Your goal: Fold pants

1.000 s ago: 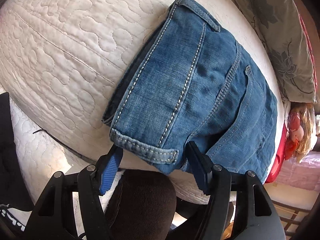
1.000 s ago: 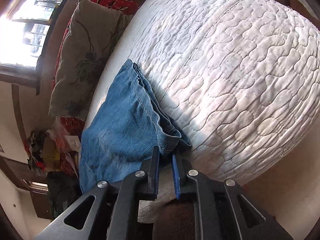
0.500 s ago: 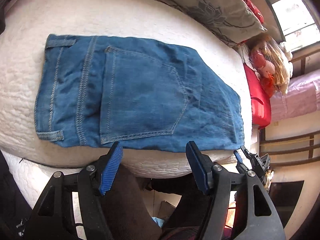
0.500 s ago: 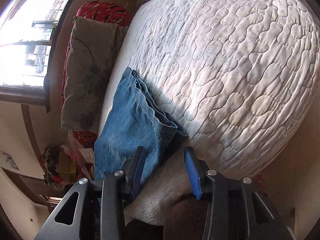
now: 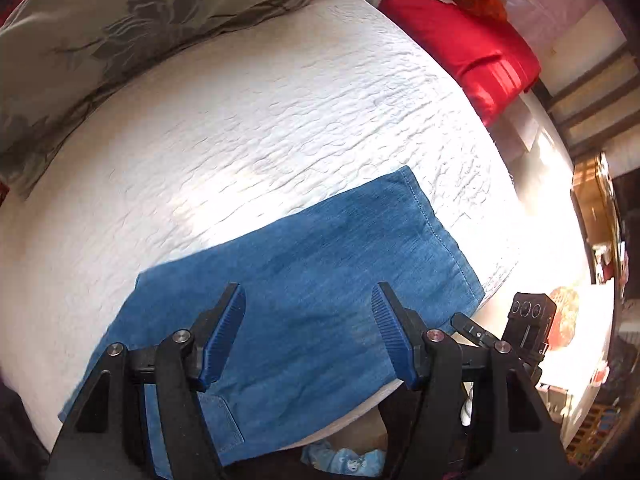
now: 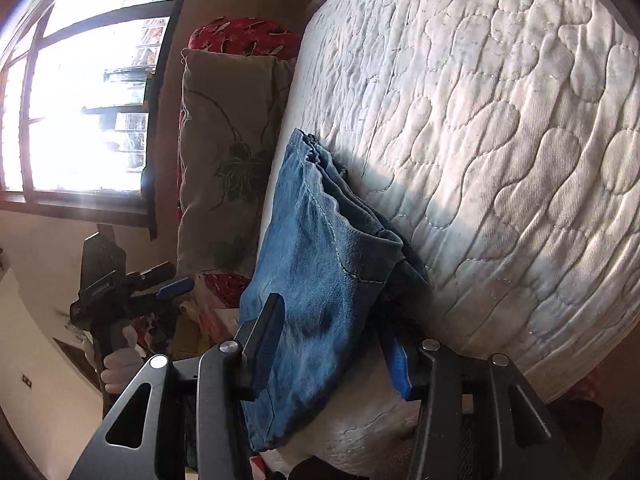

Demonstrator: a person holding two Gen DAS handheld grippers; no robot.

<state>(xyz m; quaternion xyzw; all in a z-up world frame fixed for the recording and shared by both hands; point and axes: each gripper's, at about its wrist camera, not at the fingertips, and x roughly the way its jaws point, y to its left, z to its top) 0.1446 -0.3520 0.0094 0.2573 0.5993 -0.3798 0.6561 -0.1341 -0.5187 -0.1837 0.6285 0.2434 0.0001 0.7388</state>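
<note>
Your right gripper [image 6: 332, 344], jaws opening, straddles the jeans [image 6: 320, 280] at the bed [image 6: 500, 140] edge; left gripper [image 5: 308, 336] hovers spread. Pinch every hem layer.

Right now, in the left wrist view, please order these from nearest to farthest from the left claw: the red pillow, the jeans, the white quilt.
1. jeans: directly under the left claw, at the bed's near edge.
2. white quilt: spreading beyond the jeans.
3. red pillow: past the quilt, upper right.
</note>
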